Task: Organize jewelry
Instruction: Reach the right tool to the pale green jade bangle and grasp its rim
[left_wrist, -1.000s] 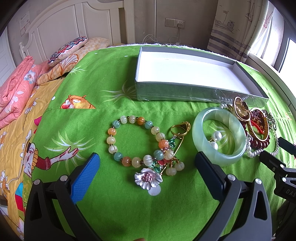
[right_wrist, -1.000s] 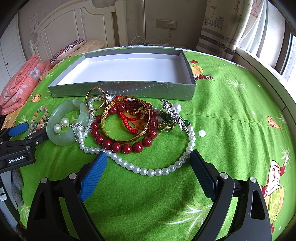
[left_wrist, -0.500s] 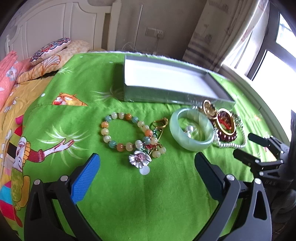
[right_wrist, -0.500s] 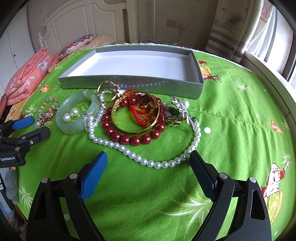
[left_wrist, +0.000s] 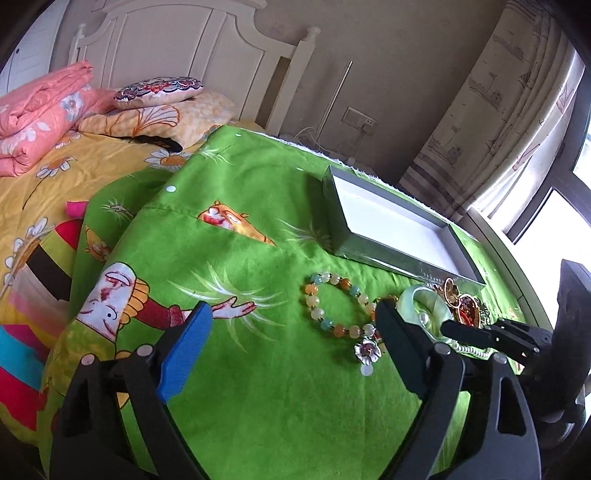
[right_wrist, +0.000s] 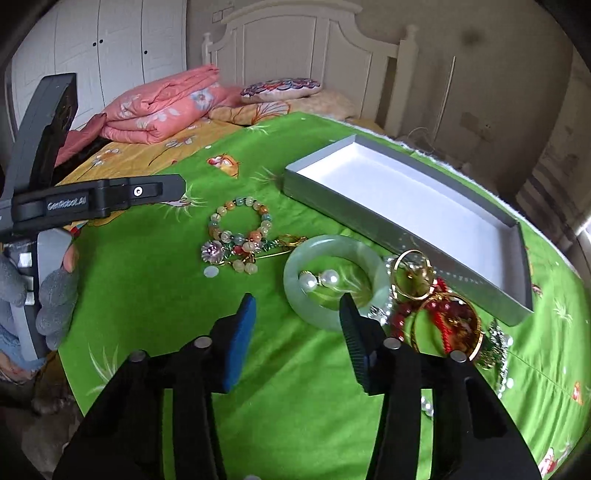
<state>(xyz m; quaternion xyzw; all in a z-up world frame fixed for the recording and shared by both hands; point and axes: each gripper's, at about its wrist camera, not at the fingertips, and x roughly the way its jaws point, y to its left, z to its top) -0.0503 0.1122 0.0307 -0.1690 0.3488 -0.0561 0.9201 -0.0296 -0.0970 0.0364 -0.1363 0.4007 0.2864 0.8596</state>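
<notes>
On the green cloth lie a multicolour bead bracelet (left_wrist: 314, 312) (right_wrist: 216, 223) with a flower charm (left_wrist: 367, 350), a pale jade bangle (right_wrist: 295, 266) (left_wrist: 424, 299) ringing two pearl earrings (right_wrist: 319, 278), and a heap of gold hoops (right_wrist: 412, 275) and red beads (right_wrist: 400, 319). The silver box (right_wrist: 351, 218) (left_wrist: 369, 254) with a white inside stands behind them. My left gripper (left_wrist: 291, 332) hangs back and left of the bracelet, its jaws wide and closing on nothing. My right gripper (right_wrist: 297, 299) hovers just short of the bangle, its jaws closing with nothing between the pads.
Folded pink quilt (right_wrist: 162, 107) and pillows (left_wrist: 159, 88) lie at the head of the bed, by the white headboard (right_wrist: 314, 44). A gloved hand (right_wrist: 55, 295) holds the left gripper's handle at the left of the right wrist view. Curtain (left_wrist: 498, 110) and window are at right.
Both views have rolled and swung left. The left gripper drew back from the bracelet. The right gripper left the pearl and red bead heap for the jade bangle, and its jaws narrowed a lot.
</notes>
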